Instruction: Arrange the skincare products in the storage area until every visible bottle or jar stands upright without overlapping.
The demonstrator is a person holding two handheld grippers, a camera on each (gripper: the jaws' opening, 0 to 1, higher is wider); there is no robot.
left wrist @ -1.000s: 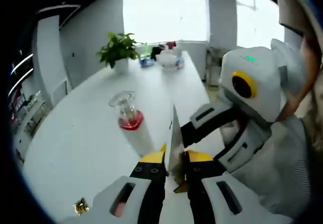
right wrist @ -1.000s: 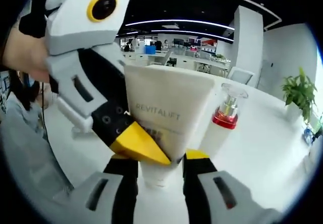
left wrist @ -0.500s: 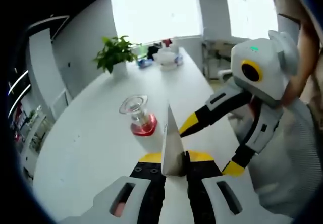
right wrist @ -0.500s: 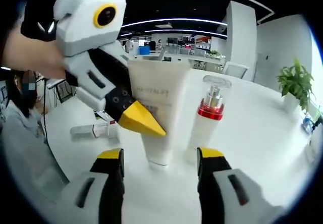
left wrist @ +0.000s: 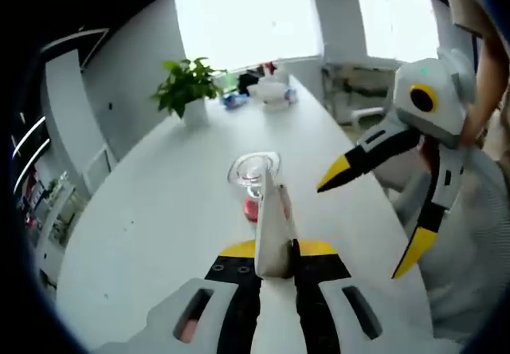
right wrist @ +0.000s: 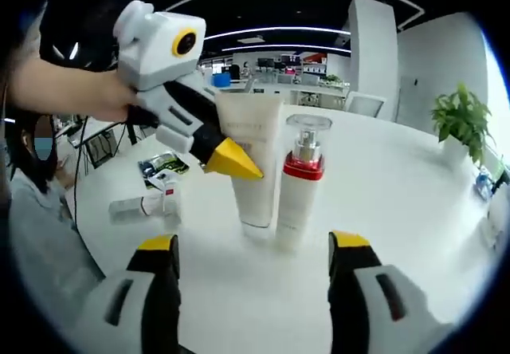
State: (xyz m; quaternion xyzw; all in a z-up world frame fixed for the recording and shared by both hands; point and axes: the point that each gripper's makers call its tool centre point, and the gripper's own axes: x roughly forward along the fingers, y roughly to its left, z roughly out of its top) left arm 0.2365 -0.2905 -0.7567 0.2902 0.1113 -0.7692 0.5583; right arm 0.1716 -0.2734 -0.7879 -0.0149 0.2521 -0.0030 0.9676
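A white tube (right wrist: 253,163) marked with grey lettering stands cap-down on the white table (right wrist: 398,202). My left gripper (right wrist: 243,159) is shut on its flat upper end, seen edge-on in the left gripper view as the tube (left wrist: 271,230) between the yellow tips of the left gripper (left wrist: 277,250). Right beside the tube stands an upright white pump bottle (right wrist: 299,182) with a red collar and clear cap; whether they touch I cannot tell. The pump bottle (left wrist: 253,175) sits just behind the tube. My right gripper (right wrist: 253,242) is open, back from both; the right gripper (left wrist: 374,217) hangs at right.
A small tube (right wrist: 147,205) lies on its side at the left, near a dark leaflet (right wrist: 159,165). A potted plant (left wrist: 187,87) and dishes (left wrist: 267,92) sit at the table's far end. A person (right wrist: 32,178) is at the table's left edge.
My right gripper, shut on the tube's lower part a second ago, has opened and drawn back. The left gripper keeps hold of the tube, which now stands beside the pump bottle.
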